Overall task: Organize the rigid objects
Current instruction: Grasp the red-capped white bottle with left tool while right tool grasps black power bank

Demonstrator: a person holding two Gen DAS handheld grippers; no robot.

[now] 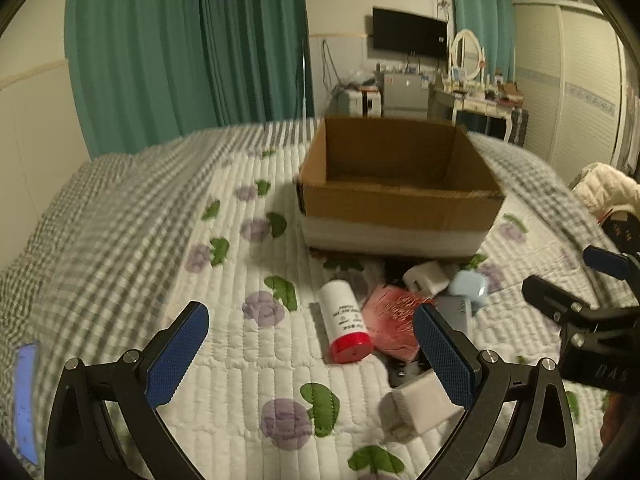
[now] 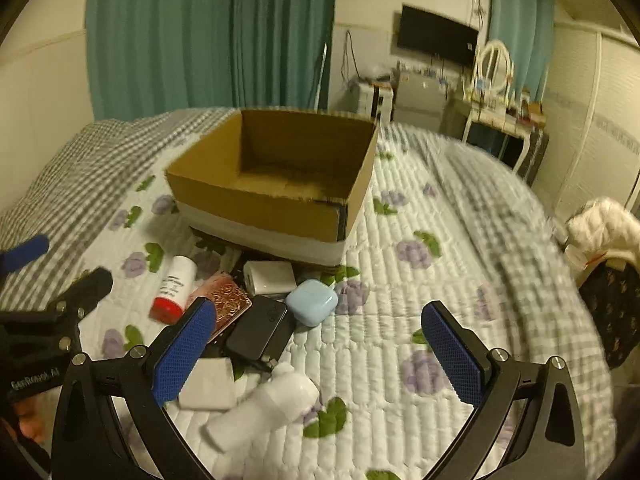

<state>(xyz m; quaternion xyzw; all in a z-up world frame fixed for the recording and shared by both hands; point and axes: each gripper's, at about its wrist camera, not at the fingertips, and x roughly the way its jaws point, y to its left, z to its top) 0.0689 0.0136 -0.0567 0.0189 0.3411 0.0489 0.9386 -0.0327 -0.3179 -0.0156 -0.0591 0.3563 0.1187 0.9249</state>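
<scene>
An open cardboard box (image 1: 400,196) (image 2: 272,204) stands on the quilted bed. In front of it lies a cluster: a white bottle with a red cap (image 1: 345,326) (image 2: 173,288), a pink glittery case (image 1: 394,322) (image 2: 226,300), a white charger (image 1: 426,276) (image 2: 269,277), a light blue earbud case (image 1: 468,288) (image 2: 312,301), a black phone-like block (image 2: 258,332), a white block (image 1: 426,402) (image 2: 208,386) and a white bottle (image 2: 262,408). My left gripper (image 1: 310,354) is open above the red-capped bottle. My right gripper (image 2: 318,350) is open and empty, just right of the cluster.
The floral quilt (image 1: 248,360) covers the bed, with a checked blanket (image 1: 100,232) at the left. A white garment and dark bag (image 2: 608,264) sit at the right edge. Green curtains, a wall TV and a cluttered dresser stand behind.
</scene>
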